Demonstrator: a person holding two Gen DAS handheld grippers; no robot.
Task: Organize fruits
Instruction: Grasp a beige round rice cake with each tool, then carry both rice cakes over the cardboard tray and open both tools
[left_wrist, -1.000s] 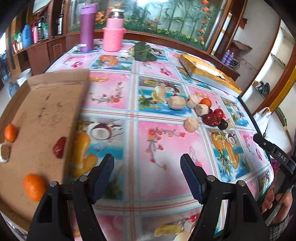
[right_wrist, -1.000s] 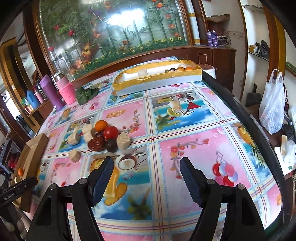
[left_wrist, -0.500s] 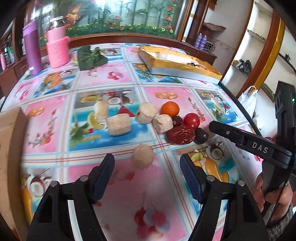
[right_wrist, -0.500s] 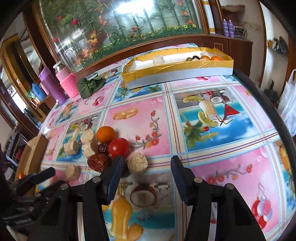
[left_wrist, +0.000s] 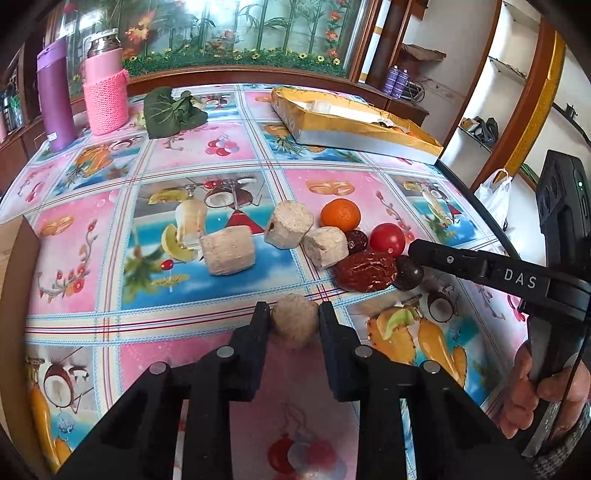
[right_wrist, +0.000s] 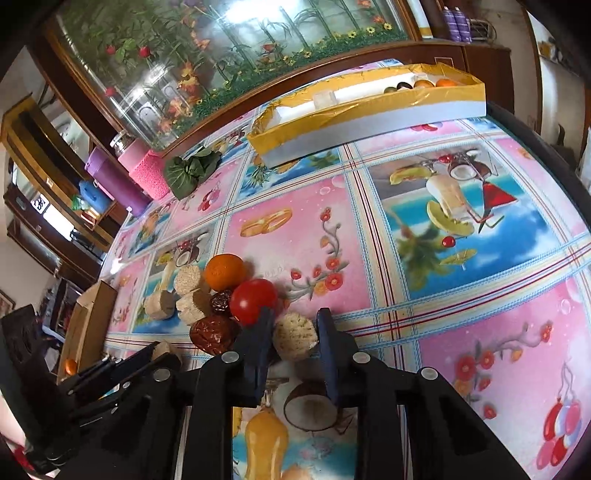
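Two tongs (left_wrist: 294, 317) (right_wrist: 294, 325), chunks (left_wrist: 295, 325) (right_wrist: 295, 336) half hidden

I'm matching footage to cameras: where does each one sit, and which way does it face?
Left wrist: on the left hand-held gripper, facing across the table toward the yellow box; its fingers close on a beige chunk; the right hand shows.
Right wrist: on the right hand-held gripper, facing the same box; its fingers close on another beige chunk; the left gripper's fingers show at lower left.
Shared: tomato, orange.
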